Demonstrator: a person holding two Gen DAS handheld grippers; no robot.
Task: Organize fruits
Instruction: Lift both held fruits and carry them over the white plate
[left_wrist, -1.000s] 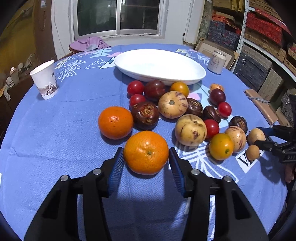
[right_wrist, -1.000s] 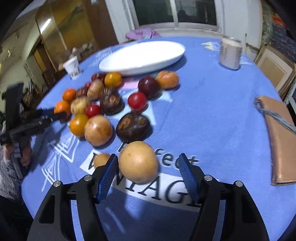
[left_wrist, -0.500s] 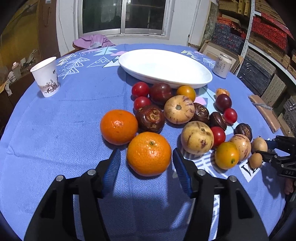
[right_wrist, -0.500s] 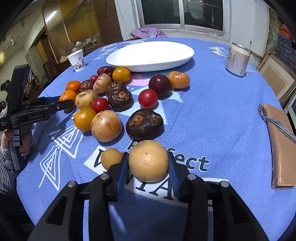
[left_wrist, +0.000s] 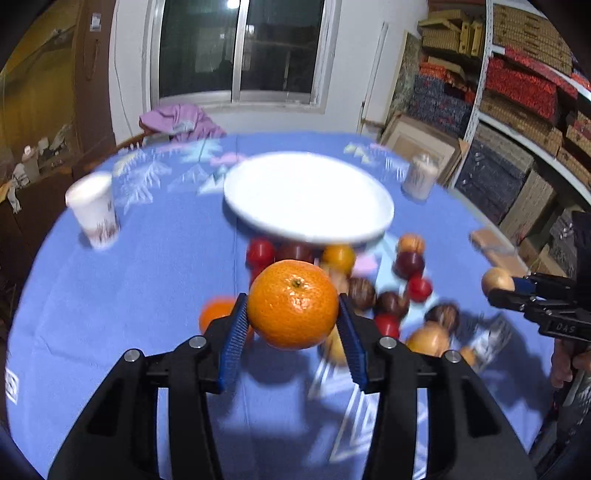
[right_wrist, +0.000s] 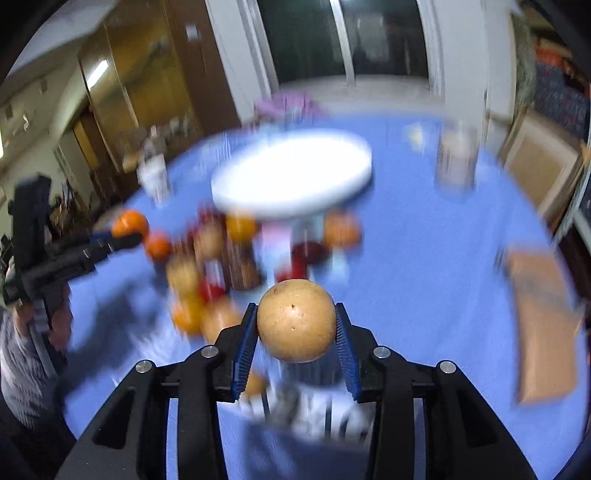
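Left wrist: orange (left_wrist: 293, 304) clamped between closing left hand-held gripper (left_wrist: 291, 332) pads.

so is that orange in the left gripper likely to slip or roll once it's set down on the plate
The orange looks firm, its pebbled skin between the closing ribbed blue pads, so slipping seems unlikely. It is round, so it may roll on the smooth white plate, though that raised rim should probably stop it.

Round table (left_wrist: 155, 266) with blue patterned cloth. On it: white oval plate (left_wrist: 308, 197) at centre-back, paper cup (left_wrist: 94, 212) far left, pale can (left_wrist: 419, 177) right of plate, tan pouch (left_wrist: 493, 247) at right edge. Loose fruit cluster (left_wrist: 388, 295) sits just in front of the plate, one orange (left_wrist: 214, 314) on its left side.
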